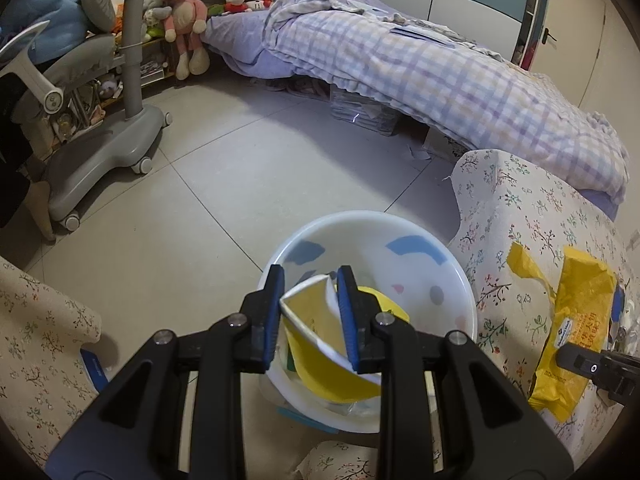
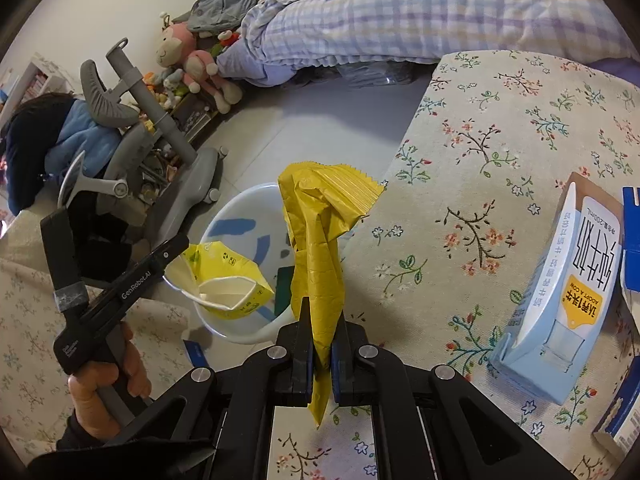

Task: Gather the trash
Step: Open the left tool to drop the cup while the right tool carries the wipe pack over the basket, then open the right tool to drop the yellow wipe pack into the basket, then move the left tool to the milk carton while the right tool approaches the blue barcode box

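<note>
Both grippers are clamped — left gripper on a yellow carton, right gripper on a wrapper — carton's base hidden.

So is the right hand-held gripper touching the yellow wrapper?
Touching. The right wrist view shows the right hand-held gripper shut on the yellow wrapper.

The bin stands on the floor between two cloth-covered worktops, with the carton held over it by the left gripper, the wrapper just right of it, the milk box (lying flat) farther right, and the bed behind.
</note>
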The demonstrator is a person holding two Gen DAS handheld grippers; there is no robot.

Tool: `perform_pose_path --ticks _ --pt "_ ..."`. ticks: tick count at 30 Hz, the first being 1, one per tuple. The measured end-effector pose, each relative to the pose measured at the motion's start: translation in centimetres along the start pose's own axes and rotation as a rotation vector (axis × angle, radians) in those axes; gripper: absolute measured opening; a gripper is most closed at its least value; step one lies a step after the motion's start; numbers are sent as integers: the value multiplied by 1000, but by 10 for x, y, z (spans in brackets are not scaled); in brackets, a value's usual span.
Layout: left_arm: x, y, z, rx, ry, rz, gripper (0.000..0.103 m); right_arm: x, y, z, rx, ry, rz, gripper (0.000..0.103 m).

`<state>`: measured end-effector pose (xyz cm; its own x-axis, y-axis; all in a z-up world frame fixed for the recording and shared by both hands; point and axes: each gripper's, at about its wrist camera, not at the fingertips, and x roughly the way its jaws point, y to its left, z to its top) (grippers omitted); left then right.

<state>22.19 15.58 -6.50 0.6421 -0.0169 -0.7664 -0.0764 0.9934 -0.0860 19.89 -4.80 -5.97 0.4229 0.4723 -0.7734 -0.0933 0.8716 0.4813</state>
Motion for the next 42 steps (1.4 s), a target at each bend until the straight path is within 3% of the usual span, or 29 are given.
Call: perform_pose_path --ticks 4,6,8,10,16,22,27,34,42 --pt "3 3 0 -6 29 -22 32 7 5 1 -8 3 4 7" --pt "2 5 1 -20 49 -18 45 11 8 3 -17 6 1 7" --pt "-4 8 0 -18 38 10 80 13 10 3 -20 8 -3 7" --pt "-10 9 -2 -2 21 48 88 18 12 5 -16 9 -3 7" --pt "-17 18 -15 86 81 153 89 32 25 9 -12 11 20 7" --pt "-24 25 -24 123 108 166 89 43 36 12 -30 0 8 9" --pt "-28 27 -25 104 131 142 89 49 41 16 -13 -20 63 12" --pt "-32 21 -29 100 154 122 89 30 40 12 -27 -39 0 59" --pt "-36 0 -38 136 226 74 89 -33 16 4 -11 -126 -93 66"
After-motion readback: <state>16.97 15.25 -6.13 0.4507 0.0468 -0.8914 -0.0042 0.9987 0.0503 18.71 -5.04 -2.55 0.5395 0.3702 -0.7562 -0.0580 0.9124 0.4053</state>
